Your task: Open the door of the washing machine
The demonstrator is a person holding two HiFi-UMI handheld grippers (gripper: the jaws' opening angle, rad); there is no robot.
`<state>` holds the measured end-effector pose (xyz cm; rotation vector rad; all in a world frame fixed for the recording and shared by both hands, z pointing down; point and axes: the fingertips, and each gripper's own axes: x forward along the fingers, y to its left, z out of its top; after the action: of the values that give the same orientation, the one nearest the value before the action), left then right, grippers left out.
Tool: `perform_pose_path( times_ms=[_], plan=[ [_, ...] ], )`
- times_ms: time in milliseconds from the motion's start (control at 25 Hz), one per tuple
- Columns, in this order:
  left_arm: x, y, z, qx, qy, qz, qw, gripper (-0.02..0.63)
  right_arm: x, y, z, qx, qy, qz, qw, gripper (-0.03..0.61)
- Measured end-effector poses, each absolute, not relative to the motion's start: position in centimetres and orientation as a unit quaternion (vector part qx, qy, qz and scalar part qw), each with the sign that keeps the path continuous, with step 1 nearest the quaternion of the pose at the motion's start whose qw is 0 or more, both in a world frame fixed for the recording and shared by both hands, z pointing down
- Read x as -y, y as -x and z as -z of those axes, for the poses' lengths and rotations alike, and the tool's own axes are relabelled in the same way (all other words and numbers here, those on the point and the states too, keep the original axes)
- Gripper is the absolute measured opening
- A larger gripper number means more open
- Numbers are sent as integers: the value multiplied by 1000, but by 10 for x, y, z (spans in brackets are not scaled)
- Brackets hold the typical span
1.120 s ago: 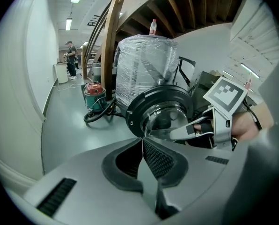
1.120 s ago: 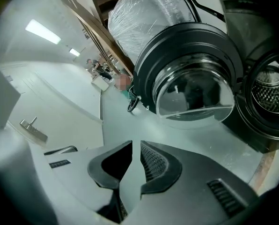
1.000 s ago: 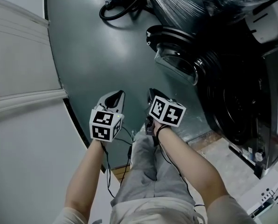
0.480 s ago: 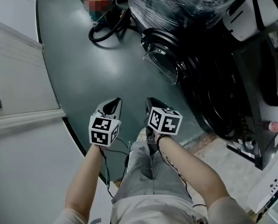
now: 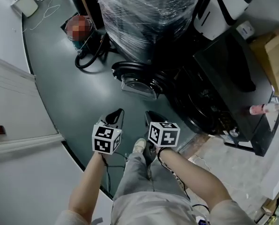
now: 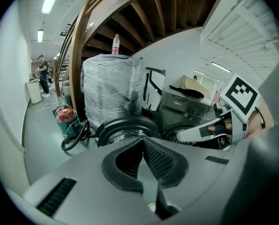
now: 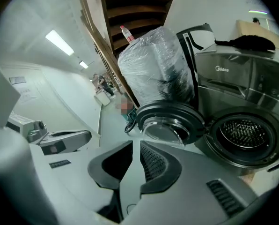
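Door (image 5: pixel 138 81): swung wide open at the front of the washing machine (image 5: pixel 223 86), drum exposed. Judged rigid, hinged, fairly heavy: glass bowl, smooth rim; grip the rim edge. Left hand-held gripper (image 5: pixel 115 117) and right hand-held gripper (image 5: pixel 151 117): both clenched, empty, well apart from the machine.

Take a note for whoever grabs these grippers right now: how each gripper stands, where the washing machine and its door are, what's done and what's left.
Left gripper: jaws together, empty, touching nothing.
Right gripper: jaws all but together, empty, touching nothing.
Washing machine: ahead and to the right of both grippers. Its door stands swung wide to the left, with the drum exposed.
Done: the door is open.
Left: nothing on the door, as far as the views show.
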<state>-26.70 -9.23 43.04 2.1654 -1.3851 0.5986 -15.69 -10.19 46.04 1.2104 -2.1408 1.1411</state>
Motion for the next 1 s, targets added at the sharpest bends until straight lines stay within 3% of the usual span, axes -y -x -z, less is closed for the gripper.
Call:
perform_pose_path(
  times_ms=[680, 1000],
  plan=[
    [115, 117, -310, 425, -873, -199, 135, 21, 108, -8, -311, 780, -534, -309, 102, 72],
    [114, 50, -241, 379, -908, -178, 16, 21, 92, -77, -242, 782, -574, -230, 73, 72]
  ],
)
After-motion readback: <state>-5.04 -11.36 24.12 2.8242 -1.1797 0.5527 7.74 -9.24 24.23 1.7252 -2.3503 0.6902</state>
